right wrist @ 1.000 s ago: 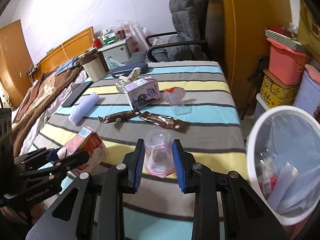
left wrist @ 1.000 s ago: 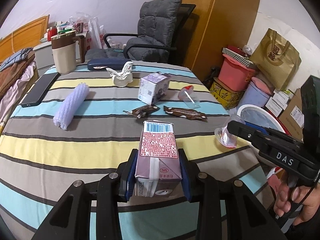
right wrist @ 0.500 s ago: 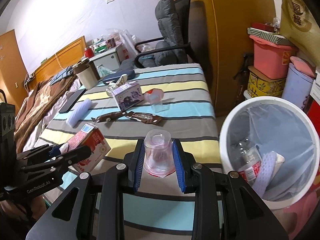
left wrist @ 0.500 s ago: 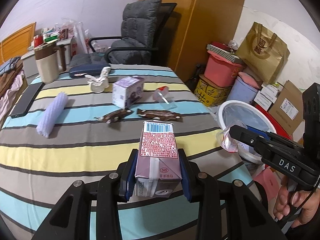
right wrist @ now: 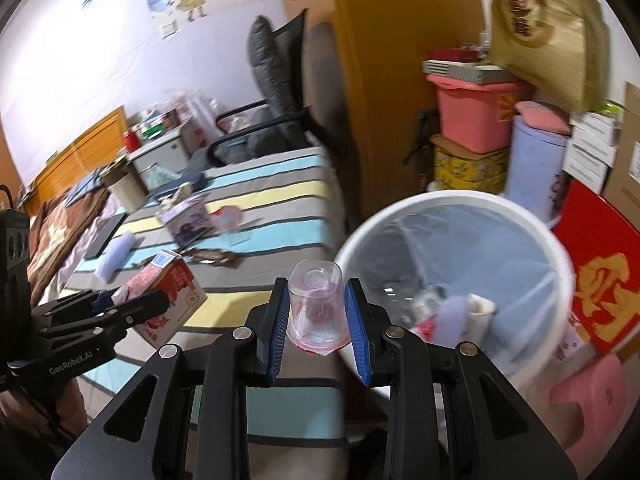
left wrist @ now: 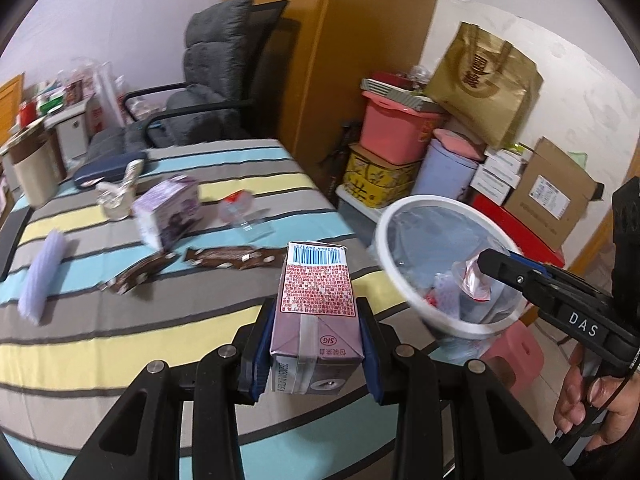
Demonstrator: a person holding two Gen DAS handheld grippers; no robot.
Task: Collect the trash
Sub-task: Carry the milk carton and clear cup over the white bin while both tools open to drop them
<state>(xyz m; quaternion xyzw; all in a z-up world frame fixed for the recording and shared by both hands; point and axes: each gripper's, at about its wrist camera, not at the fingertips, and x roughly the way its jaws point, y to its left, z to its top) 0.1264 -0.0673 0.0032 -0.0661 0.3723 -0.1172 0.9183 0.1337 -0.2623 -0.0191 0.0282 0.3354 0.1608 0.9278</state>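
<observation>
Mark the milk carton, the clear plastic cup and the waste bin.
milk carton (left wrist: 318, 294): left wrist view, red printed panel.
clear plastic cup (right wrist: 317, 308): right wrist view, side wall.
waste bin (right wrist: 452, 199): right wrist view, far white rim.

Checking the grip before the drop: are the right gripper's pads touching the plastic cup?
Touching. The right wrist view shows both blue pads pressed against the clear plastic cup.

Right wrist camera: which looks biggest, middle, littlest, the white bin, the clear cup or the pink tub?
1. White bin, biggest.
2. Pink tub.
3. Clear cup, littlest; it looks larger only through nearness.
</observation>
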